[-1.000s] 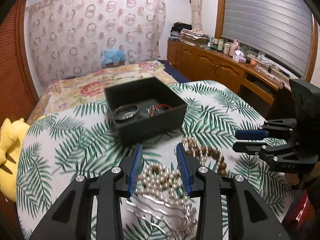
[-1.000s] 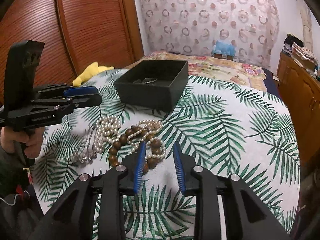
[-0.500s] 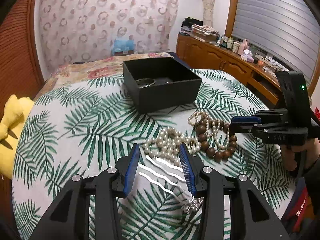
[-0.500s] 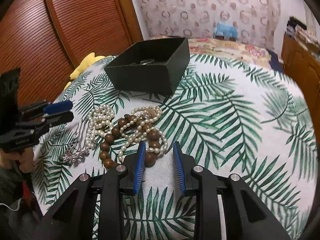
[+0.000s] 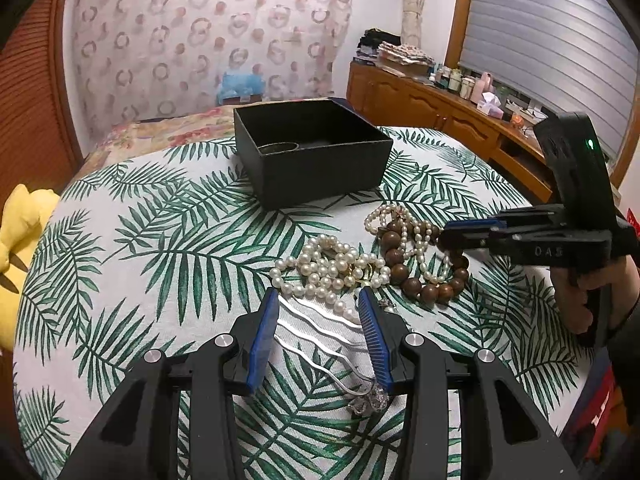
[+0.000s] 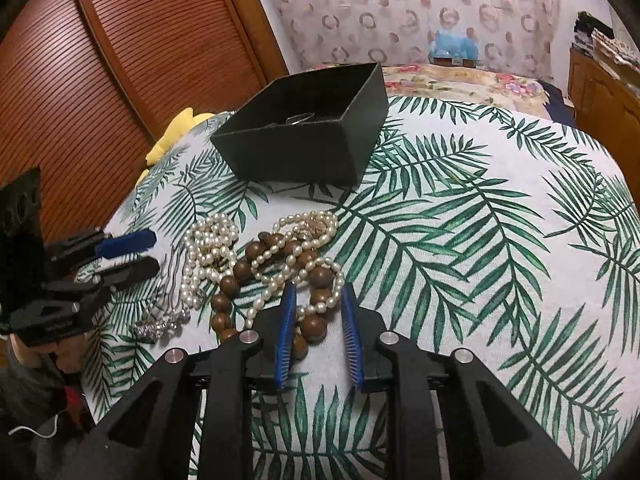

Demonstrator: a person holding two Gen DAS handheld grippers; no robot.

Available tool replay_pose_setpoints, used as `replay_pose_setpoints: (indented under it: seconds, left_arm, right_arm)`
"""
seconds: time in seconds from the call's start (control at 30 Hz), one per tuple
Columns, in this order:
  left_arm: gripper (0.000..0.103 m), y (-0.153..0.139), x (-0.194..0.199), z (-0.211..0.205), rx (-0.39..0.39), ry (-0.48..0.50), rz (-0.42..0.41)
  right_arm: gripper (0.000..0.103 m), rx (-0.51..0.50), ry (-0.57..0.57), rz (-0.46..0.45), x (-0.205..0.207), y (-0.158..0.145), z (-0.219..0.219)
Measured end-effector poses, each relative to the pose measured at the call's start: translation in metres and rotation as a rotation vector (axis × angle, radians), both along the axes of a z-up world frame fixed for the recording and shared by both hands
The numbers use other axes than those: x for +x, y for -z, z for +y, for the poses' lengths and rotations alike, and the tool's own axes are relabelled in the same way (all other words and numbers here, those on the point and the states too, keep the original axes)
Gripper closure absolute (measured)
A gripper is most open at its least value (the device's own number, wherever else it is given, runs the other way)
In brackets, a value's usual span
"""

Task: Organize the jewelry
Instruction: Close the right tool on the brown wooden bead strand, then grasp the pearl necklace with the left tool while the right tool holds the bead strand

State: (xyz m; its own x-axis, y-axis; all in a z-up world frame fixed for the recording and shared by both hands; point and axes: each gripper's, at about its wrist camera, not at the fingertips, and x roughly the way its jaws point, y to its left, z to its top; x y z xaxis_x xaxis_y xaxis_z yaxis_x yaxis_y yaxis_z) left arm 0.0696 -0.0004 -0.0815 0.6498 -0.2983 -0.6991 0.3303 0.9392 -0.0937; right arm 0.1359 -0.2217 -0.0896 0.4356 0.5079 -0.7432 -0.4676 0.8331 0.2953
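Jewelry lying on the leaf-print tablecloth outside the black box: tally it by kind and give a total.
White pearl strands: 2
Brown wooden bead bracelet: 1
Silver wavy-pronged hair comb with a rhinestone end: 1
Total: 4

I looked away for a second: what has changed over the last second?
Both grippers pulled back and lowered toward the jewelry. The left gripper, open, now straddles the silver hair comb; the right gripper, open, brackets the wooden bead bracelet. Nothing has been grasped. The pearls and black box stayed put.
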Motion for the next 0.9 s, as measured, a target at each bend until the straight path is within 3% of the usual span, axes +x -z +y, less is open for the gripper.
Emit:
replay_pose_setpoints:
  seconds: [0.13,0.6,0.77,0.9]
  left_arm:
    - [0.064,0.002,0.0,0.002,0.003,-0.001,0.007]
    - [0.064,0.008,0.01,0.012,-0.008,-0.018,0.044]
    - [0.079,0.006,0.028,0.015,0.006,-0.027,0.048]
    - [0.082,0.008,0.044,0.017,0.007,-0.021,0.078]
  right_arm:
    - [0.097,0.01,0.008,-0.031,0.001,-0.007,-0.002]
    - [0.097,0.007,-0.015,-0.146,-0.015,-0.041,-0.004]
    - [0.097,-0.001,-0.021,-0.158,-0.021,-0.046,-0.002]
    - [0.097,-0.008,-0.022,-0.171,-0.023,-0.051,-0.002]
